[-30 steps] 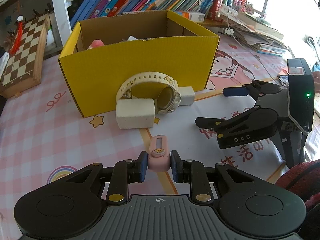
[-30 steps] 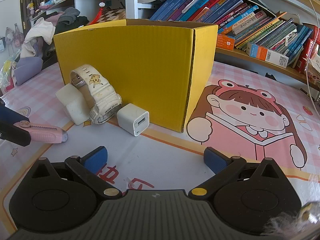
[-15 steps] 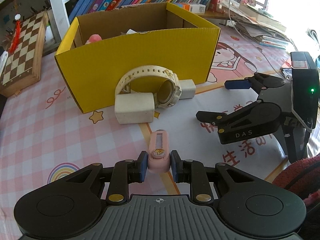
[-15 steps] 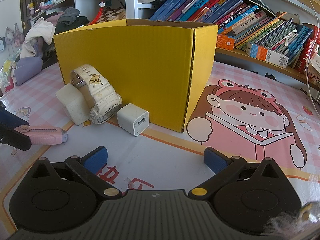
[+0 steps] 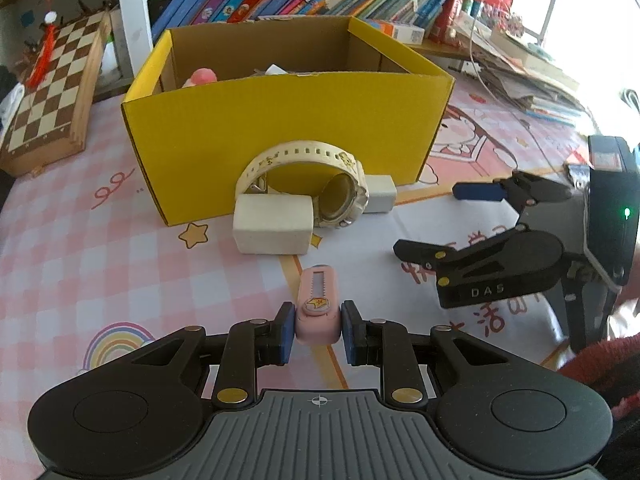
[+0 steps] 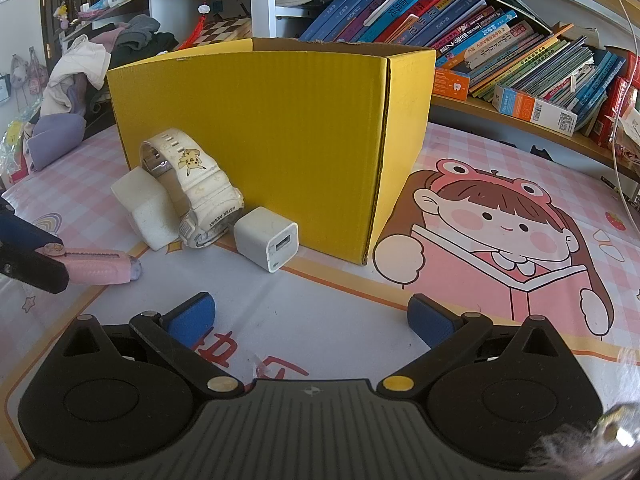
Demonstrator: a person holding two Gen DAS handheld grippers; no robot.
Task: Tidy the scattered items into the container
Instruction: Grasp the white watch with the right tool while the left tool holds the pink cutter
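Left gripper (image 5: 315, 326) is pinching the light, stiff pink cutter (image 5: 318, 306) by its butt end, short of the yellow box (image 5: 280, 128), while the right gripper (image 6: 310, 318) is hanging wide apart, empty.

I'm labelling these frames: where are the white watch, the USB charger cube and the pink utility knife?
white watch (image 6: 191, 163), right wrist view, on its strap's cartoon print.
USB charger cube (image 6: 262, 227), right wrist view, on its top face.
pink utility knife (image 5: 318, 312), left wrist view, on its body.
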